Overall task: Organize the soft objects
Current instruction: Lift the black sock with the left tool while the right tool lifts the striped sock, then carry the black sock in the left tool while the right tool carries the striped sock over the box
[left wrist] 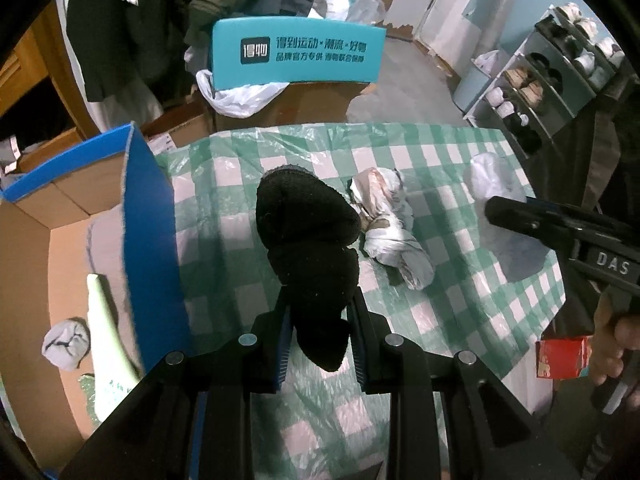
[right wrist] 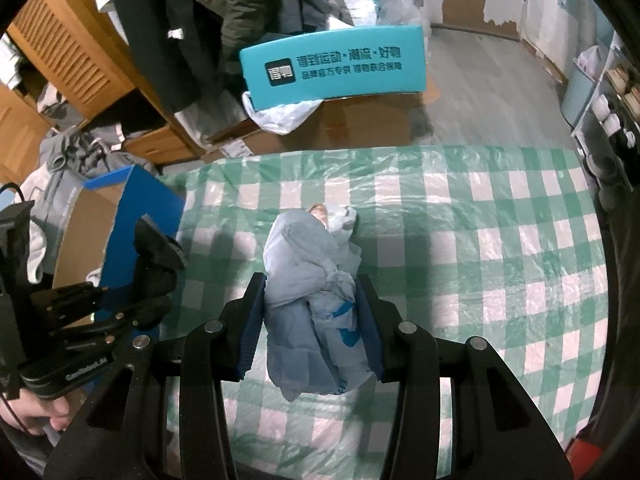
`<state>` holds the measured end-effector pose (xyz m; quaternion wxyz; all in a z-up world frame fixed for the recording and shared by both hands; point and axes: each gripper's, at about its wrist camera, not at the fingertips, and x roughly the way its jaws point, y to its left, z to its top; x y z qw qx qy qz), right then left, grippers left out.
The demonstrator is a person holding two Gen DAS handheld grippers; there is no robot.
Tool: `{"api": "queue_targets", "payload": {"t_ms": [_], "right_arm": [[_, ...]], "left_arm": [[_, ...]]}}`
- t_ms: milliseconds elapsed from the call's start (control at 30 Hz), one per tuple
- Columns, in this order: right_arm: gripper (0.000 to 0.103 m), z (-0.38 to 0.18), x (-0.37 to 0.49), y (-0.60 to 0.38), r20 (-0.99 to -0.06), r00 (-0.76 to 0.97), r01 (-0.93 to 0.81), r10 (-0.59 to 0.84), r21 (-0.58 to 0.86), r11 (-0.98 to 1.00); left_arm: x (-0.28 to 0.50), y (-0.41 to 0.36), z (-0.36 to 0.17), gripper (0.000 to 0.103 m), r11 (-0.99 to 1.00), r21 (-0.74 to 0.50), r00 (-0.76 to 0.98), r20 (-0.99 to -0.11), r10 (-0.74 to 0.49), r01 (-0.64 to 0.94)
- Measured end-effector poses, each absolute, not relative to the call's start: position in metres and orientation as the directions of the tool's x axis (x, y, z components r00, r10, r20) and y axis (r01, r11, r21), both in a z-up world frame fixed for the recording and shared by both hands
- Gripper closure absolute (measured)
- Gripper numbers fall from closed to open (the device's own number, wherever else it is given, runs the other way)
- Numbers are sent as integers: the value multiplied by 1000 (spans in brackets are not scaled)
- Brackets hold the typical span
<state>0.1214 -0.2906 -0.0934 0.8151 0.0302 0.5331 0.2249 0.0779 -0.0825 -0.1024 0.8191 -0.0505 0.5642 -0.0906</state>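
My left gripper (left wrist: 318, 304) is shut on a black rolled sock (left wrist: 310, 240) and holds it above the green checked table cover (left wrist: 440, 168); the sock also shows in the right wrist view (right wrist: 154, 264). My right gripper (right wrist: 310, 288) is shut on a knotted pale blue plastic bag (right wrist: 310, 300) over the table. A white and brown knotted bundle (left wrist: 390, 222) lies on the cover right of the sock. An open cardboard box with a blue flap (left wrist: 148, 216) stands at the table's left; it holds a grey balled sock (left wrist: 66, 344).
A teal printed box (left wrist: 296, 54) sits on cardboard boxes beyond the table. Dark coats hang behind. A shoe rack (left wrist: 552, 76) stands at the right. A red carton (left wrist: 562, 356) sits by the table's right edge.
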Motion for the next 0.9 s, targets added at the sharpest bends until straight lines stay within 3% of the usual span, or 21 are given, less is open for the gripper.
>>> {"api": "queue_targets", "payload": {"t_ms": [900], "right_arm": [[60, -49, 77, -234, -823, 339, -476, 456, 268, 838]], "left_arm": [[32, -57, -53, 77, 980, -169, 435, -878, -200, 109]]}}
